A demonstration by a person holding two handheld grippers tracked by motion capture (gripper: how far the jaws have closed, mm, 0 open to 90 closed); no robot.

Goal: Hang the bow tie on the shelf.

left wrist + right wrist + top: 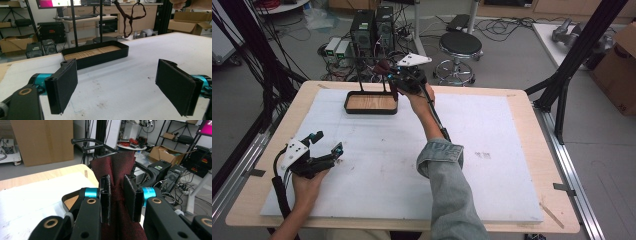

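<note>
Right gripper (393, 80): seen in the upper middle of the high view, held above the far edge of the table beside the rack; its jaws are pinched narrow on a dark red cloth (117, 195), as shown in the right gripper view.
Dark red cloth: bunched between the jaws in the centre of the right gripper view, fanning wider above them; in the left gripper view a dark looped strip (130, 15) is seen hanging at the upper middle, but whether it is the same cloth cannot be told.
Left gripper (328, 142): seen at the lower left of the high view, held low over the white mat (377, 165); its jaws are spread wide with nothing between them.
Tray (371, 103): a shallow black tray with a wooden floor, placed at the upper left-centre of the high view on the far part of the mat; two thin black posts (73, 22) are seen rising from it.
Table (532, 165): a light wooden top, covered mostly by the white mat.
Background: a round black stool (460, 45) and computer towers (372, 27) are seen on the floor beyond the table, at the top of the high view.
</note>
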